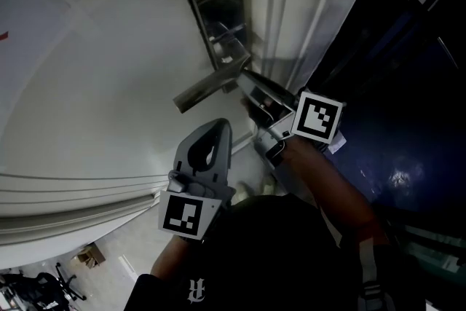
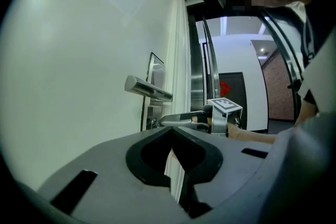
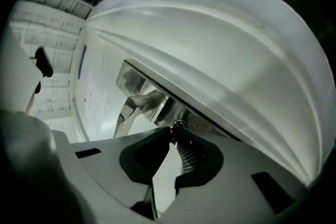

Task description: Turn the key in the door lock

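**Left.** My left gripper (image 1: 218, 129) hangs short of the door (image 1: 109, 69). Its jaws are nearly together with nothing between them; its own view shows only a thin slit of white door there.

**Centre.** The lever handle (image 1: 207, 87) juts from the lock plate (image 1: 218, 4) and slants across the plate's lower end. Just beneath it my right gripper (image 1: 249, 86) reaches in to the plate. In the right gripper view the jaws are pinched on a small ring-headed metal piece, which I take for the key (image 3: 177, 125), seated in the lock directly under the handle.

**Step.** I judge the turn itself to be in hand; I cannot tell how far round the key stands. The next move calls for a roll of my right wrist about the key's own axis, with a firm grip and no sideways pull.

**Right.** The door edge (image 1: 280, 4) and its mouldings run just beside the right gripper. Beyond them lies dark open space, which leaves room for the forearm. The handle close above is the tight limit on the roll. The left gripper is well apart from both.
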The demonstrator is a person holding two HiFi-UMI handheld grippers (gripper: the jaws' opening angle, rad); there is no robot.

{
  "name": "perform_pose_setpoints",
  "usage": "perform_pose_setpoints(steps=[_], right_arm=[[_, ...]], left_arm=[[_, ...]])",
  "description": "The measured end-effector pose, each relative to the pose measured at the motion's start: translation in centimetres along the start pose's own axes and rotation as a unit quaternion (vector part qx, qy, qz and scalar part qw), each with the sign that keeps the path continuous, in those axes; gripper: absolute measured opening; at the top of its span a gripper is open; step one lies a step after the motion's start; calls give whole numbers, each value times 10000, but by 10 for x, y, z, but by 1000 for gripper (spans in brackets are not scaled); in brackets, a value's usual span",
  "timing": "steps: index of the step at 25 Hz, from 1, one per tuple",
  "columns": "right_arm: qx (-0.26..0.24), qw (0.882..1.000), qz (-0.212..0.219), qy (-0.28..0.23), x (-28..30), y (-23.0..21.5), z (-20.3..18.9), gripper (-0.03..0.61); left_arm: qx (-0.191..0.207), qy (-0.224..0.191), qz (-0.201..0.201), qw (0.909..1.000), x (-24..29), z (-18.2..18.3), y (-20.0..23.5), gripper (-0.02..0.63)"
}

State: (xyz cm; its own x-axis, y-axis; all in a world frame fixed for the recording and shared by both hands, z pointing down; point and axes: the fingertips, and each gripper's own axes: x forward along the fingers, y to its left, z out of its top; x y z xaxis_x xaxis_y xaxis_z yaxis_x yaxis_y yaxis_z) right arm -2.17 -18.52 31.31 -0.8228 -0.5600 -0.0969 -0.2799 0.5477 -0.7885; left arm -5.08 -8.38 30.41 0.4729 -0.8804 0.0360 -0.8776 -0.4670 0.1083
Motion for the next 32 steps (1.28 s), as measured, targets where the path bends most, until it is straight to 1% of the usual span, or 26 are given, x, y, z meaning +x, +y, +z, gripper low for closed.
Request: perform_pose_setpoints(steps=[1,2,3,4,5,6,7,8,10,13,14,15,16,17,18,19,20,22,23,24,25,27,29,30,31,32], right_arm=[[-316,9995,-59,17,-4,1,1,25],[-809,9966,-144,64,-8,2,3,25],[-1463,9888,-240,145,-11,5,5,25],[-2228,9739,-342,250,-14,9,6,30],[-3042,9508,-453,364,-16,13,6,32],[-3848,9200,-569,474,-18,17,6,32],[-4606,8831,-680,579,-20,20,4,34],[-5294,8420,-782,684,-21,22,2,34],[-6455,7518,-981,922,-23,23,-5,41],[-7758,6111,-1154,1065,-22,21,-14,69],[-8099,5635,-1206,1094,-20,19,-16,79],[-8384,5184,-1256,1120,-19,16,-18,86],[-8610,4784,-1298,1142,-17,14,-20,90],[-8784,4444,-1327,1156,-16,11,-21,92],[-8921,4156,-1342,1158,-14,10,-22,92],[-9033,3906,-1348,1151,-13,9,-23,94],[-9127,3682,-1355,1142,-11,7,-24,94],[-9267,3303,-1389,1131,-7,5,-25,94],[-9318,3146,-1417,1130,-5,4,-24,94],[-9357,3012,-1444,1131,-3,2,-24,94],[-9388,2906,-1464,1130,0,1,-23,94],[-9436,2755,-1476,1092,4,1,-23,94],[-9471,2646,-1502,1024,7,3,-22,86],[-9479,2611,-1522,1005,7,3,-21,75],[-9478,2602,-1538,1011,7,3,-21,69],[-9465,2632,-1548,1044,8,3,-20,66]], left_arm=[[-5,7,-8,10000,1,-1,-1,8],[-12,16,-16,10000,2,-2,-2,8],[-20,23,-25,10000,3,-2,-3,8],[-28,26,-34,10000,4,-3,-4,8],[-31,21,-44,10000,4,-3,-5,8],[-30,12,-55,10000,5,-3,-6,8],[-27,1,-65,10000,6,-2,-7,8],[-24,-8,-73,10000,6,-2,-8,8],[-21,-19,-79,10000,6,-1,-10,8],[-33,-22,-72,10000,6,-2,-10,8],[-35,-27,-70,10000,6,-2,-11,8],[-34,-35,-72,10000,6,-2,-11,8],[-36,-43,-73,10000,6,-2,-11,8],[-41,-49,-73,10000,5,-2,-11,8],[-48,-55,-72,9999,5,-2,-11,8],[-53,-61,-72,9999,4,-1,-11,8],[-58,-70,-73,9999,4,-1,-11,8],[-78,-81,-78,9999,3,-1,-11,8],[-92,-82,-81,9999,3,-1,-11,8],[-103,-83,-86,9999,3,-1,-11,8],[-110,-85,-89,9999,2,-2,-11,8],[-122,-90,-93,9998,1,-2,-10,8],[-139,-94,-93,9998,1,-2,-8,8],[-141,-95,-93,9998,0,-3,-8,8],[-141,-97,-95,9998,0,-3,-7,8],[-143,-99,-100,9998,0,-3,-7,8]])
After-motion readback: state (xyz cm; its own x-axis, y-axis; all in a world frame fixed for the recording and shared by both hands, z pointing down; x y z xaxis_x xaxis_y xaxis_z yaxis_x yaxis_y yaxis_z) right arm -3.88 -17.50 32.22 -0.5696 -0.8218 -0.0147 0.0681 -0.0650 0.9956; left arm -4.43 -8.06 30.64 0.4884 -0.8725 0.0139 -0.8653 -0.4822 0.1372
